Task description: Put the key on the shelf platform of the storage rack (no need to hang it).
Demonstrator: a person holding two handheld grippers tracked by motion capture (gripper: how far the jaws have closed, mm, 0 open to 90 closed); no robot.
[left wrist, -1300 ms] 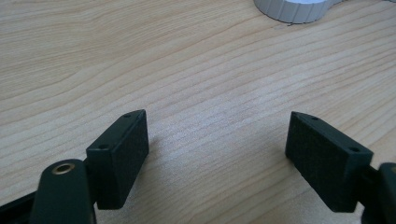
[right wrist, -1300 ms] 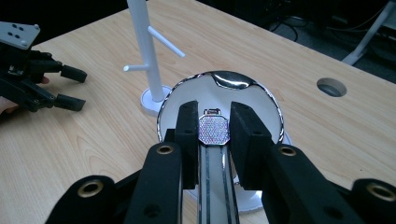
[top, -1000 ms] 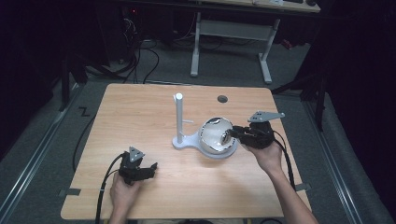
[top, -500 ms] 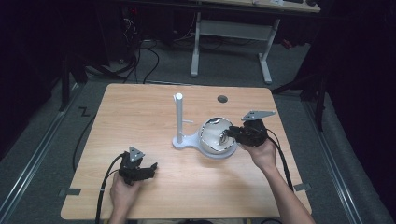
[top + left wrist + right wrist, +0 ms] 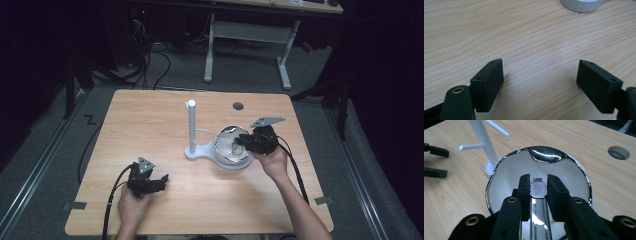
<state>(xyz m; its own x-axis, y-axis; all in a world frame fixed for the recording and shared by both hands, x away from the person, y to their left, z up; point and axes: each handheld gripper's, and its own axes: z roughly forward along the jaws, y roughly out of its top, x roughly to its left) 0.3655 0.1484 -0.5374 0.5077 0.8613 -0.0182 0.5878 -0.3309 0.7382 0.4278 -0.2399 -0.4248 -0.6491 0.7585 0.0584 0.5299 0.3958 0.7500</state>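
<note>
One wooden bench (image 5: 150, 125), one white stand (image 5: 192, 131) with pegs, one white chrome-rimmed bowl (image 5: 227, 145), one watch (image 5: 538, 188) with metal band; two grippers: left gripper (image 5: 162, 178), right gripper (image 5: 239, 142)

Right gripper (image 5: 246, 142) and hand (image 5: 272, 161) shifted slightly left toward the middle of the high view, from the bowl's (image 5: 223, 150) right edge to over its hollow. Closed on the watch (image 5: 538, 188) there. Grey plate carried left along with it. Forearm angled more steeply from the lower right.
</note>
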